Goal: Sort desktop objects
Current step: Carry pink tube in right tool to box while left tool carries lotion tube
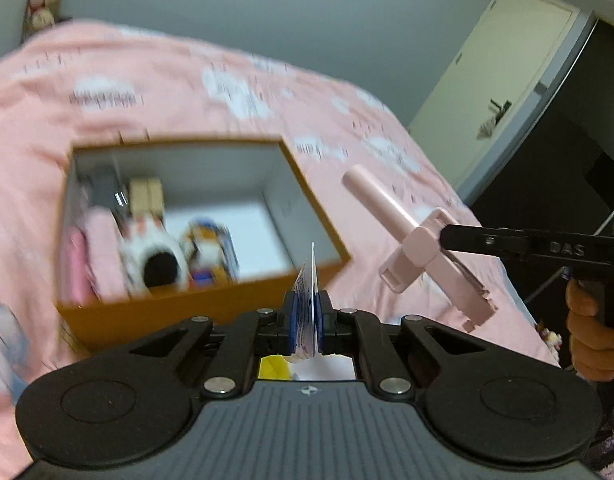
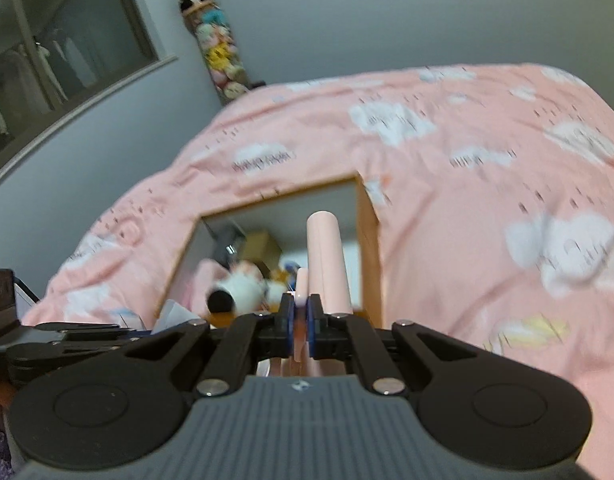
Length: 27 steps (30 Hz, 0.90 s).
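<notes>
Left gripper fingers pinch a thin printed packet, perhaps a sachet; right gripper fingers clamp a pink plastic phone holder above the orange cardboard box.

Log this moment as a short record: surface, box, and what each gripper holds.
surface: pink bedspread with cloud print
box: orange-sided open box, white inside, already holding several blurred items
left gripper: shut on a thin printed packet, held upright
right gripper: shut on a pink selfie stick
position: both held above the bed near the box
</notes>
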Tool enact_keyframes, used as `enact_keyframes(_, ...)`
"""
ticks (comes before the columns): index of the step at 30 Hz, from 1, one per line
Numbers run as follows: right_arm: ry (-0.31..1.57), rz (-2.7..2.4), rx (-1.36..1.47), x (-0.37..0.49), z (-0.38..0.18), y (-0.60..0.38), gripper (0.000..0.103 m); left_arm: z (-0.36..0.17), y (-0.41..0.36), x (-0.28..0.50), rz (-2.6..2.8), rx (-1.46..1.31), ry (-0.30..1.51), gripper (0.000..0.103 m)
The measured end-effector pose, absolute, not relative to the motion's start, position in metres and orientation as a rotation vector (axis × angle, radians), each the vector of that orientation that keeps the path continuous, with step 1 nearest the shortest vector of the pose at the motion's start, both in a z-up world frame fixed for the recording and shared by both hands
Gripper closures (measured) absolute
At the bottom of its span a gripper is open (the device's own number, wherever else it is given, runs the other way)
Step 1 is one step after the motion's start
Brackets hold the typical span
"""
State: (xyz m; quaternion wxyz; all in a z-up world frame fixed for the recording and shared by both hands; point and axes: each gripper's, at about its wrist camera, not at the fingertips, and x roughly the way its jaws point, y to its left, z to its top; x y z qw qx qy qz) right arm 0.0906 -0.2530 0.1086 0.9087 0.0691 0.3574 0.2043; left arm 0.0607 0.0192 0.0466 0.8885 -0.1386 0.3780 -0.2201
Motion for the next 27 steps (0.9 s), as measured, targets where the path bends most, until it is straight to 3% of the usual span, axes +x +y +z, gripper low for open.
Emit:
enact_keyframes(9, 0.773, 0.421, 0.13, 0.181, 0.091, -0.192, 0.097, 0.082, 0.047, 0.106, -0.345, -0.266, 0.692, 0.093)
enact_keyframes(18, 0.901, 0.221, 0.088, 0.248, 0.02, -0.159, 0.097, 0.063, 0.059, 0.145, -0.32, -0.282, 0.736, 0.093)
enact_keyframes(27, 0.969, 0.079, 0.124, 0.268, -0.015, -0.156, 0.097, 0.044, 0.069, 0.163, -0.334, -0.315, 0.763, 0.093)
